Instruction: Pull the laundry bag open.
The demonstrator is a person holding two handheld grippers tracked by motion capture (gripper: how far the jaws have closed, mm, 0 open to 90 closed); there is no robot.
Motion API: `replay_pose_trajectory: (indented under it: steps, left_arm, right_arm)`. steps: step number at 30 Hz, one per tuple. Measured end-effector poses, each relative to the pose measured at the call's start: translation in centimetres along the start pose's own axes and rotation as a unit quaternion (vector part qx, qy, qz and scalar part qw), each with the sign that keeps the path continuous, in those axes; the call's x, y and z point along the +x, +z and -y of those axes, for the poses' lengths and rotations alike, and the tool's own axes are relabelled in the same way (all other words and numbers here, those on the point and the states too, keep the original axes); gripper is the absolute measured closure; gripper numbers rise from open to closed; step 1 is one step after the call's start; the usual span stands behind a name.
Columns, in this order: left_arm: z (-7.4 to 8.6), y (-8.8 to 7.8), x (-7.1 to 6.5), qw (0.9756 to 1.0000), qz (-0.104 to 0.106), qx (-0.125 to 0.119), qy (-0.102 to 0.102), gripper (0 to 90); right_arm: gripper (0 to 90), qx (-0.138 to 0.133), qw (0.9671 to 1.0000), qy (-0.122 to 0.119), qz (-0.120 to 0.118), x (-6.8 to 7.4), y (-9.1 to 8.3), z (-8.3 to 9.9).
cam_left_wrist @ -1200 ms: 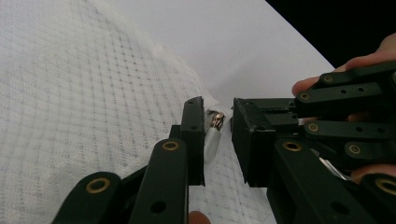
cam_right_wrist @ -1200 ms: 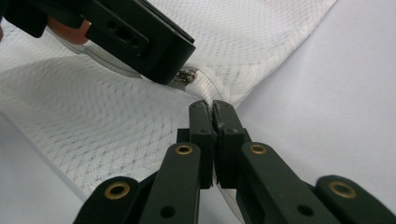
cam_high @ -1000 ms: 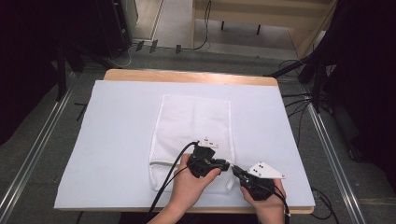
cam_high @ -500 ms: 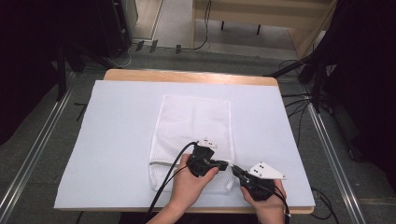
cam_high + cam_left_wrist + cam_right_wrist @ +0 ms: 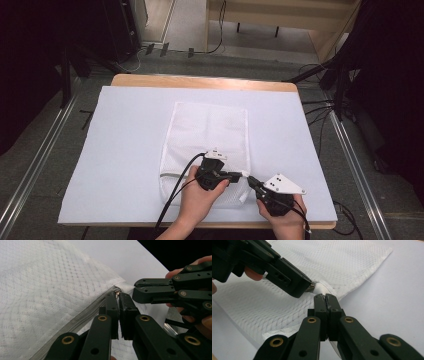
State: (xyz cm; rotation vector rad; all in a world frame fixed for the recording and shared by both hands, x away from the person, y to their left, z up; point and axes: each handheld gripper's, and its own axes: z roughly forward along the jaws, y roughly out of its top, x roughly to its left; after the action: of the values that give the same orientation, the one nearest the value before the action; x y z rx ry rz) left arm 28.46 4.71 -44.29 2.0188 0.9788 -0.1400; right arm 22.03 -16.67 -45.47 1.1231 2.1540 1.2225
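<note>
Mesh bag [image 5: 207,135] lies flat on a white sheet [image 5: 125,150] covering the table [image 5: 200,81], its zipper [image 5: 75,322] running along the edge nearest the person. At the bag's near right corner, the left gripper [image 5: 118,296] is clenched on the metal zipper pull [image 5: 117,293], while the right gripper [image 5: 325,298] is clamped on the fabric corner just beside it. Judging by the grips, the zipper is about to be drawn open: the right gripper should anchor the corner firmly while the left pulls steadily along the zipper line, low and straight, to avoid snagging mesh. Cables [image 5: 175,190] trailing across the bag could catch. Nothing else sits on the sheet.
</note>
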Motion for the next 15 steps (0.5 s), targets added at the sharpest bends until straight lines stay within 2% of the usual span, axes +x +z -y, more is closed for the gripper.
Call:
replay_pose_trajectory:
  steps: [7, 12, 15]
  left_arm:
    - [0.7, -0.8, 1.3, 0.9998, -0.012, -0.003, -0.015, 87.9]
    - [1.2, -1.2, 1.9, 0.9997, -0.016, -0.003, -0.021, 87.8]
    - [1.9, -1.8, 2.8, 0.9994, -0.024, -0.002, -0.023, 87.8]
  right_arm:
    - [90.0, -0.009, 0.9999, 0.009, 0.001, -0.5, -0.4, -0.1]
    - [90.0, -0.011, 0.9999, 0.005, 0.002, -0.4, -0.5, -0.1]
    - [90.0, -0.013, 0.9999, 0.003, 0.002, -0.3, -0.6, -0.2]
